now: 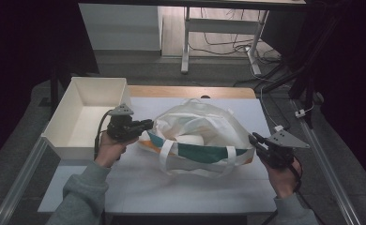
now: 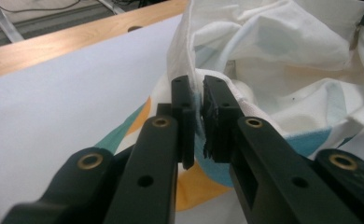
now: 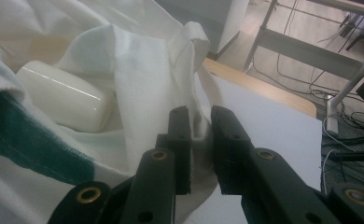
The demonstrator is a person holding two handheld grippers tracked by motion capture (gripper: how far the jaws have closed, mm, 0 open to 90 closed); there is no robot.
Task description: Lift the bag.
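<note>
- A white mat (image 1: pixel 171 187) covers most of a wooden table (image 1: pixel 190 92), leaving a strip of bare wood along the far edge.
- A white open box (image 1: pixel 85 140) stands at the table's left edge, beside the mat.
- Beyond the far edge is a dim room: a grey floor, a white cabinet (image 1: pixel 120 26), metal desk legs (image 1: pixel 186 42) and loose cables (image 1: pixel 228 44).
- A cream cloth tote bag (image 1: pixel 204 124) lies in the middle of the mat, its mouth open and facing up.
- The bag is crumpled, with a dark green band and orange and teal patches on its near side; a white strap loops over the front.
- A smooth cream block (image 3: pixel 63 95) rests inside the bag.
- The left gripper (image 1: pixel 146 125), held in a hand, pinches the bag's left rim; cloth is clamped between its jaws.
- The right gripper (image 1: pixel 255 139), held in the other hand, clamps a fold of the bag's right rim.
</note>
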